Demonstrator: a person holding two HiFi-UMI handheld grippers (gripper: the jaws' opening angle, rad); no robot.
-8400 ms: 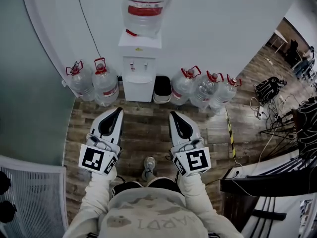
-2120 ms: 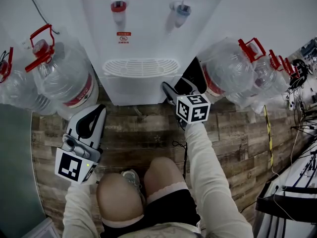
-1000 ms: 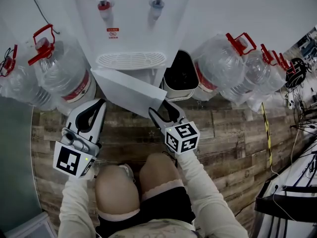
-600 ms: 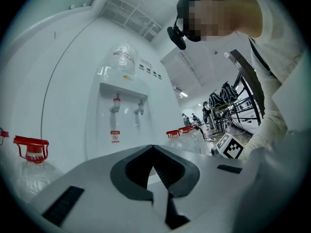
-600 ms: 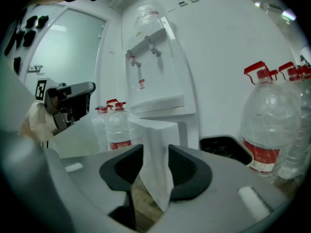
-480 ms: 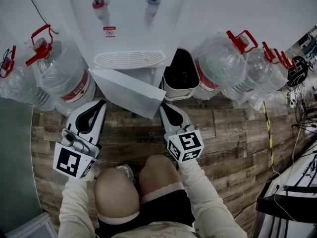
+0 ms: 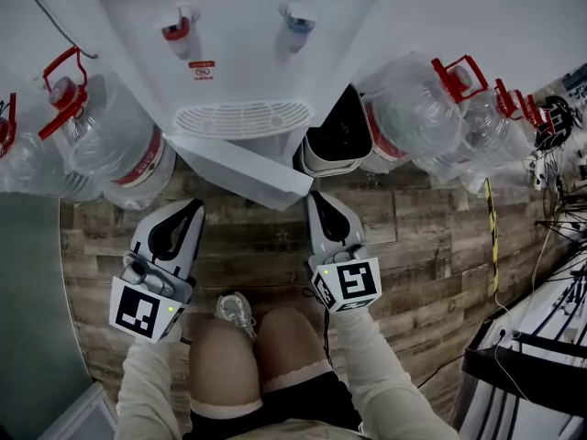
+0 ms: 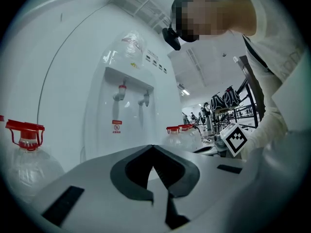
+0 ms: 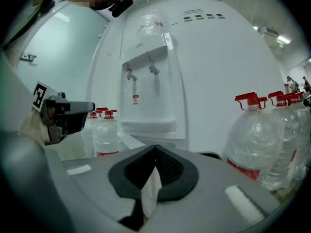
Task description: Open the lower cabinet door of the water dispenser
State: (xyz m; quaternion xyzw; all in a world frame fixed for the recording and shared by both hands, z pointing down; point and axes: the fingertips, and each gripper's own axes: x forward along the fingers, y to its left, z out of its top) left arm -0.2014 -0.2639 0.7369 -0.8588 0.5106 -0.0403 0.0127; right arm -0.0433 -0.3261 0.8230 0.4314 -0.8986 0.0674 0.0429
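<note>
Right jaws, newly together, off door [image 7: 246, 170]

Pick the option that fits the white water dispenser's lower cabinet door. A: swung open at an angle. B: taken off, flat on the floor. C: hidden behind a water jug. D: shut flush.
A: in the head view the white lower cabinet door angles out from the white water dispenser, its free edge over the wooden plank floor.

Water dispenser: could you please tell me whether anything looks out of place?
Only the lower cabinet door stands swung open at an angle below the drip tray; nothing looks spilled or damaged.
</note>
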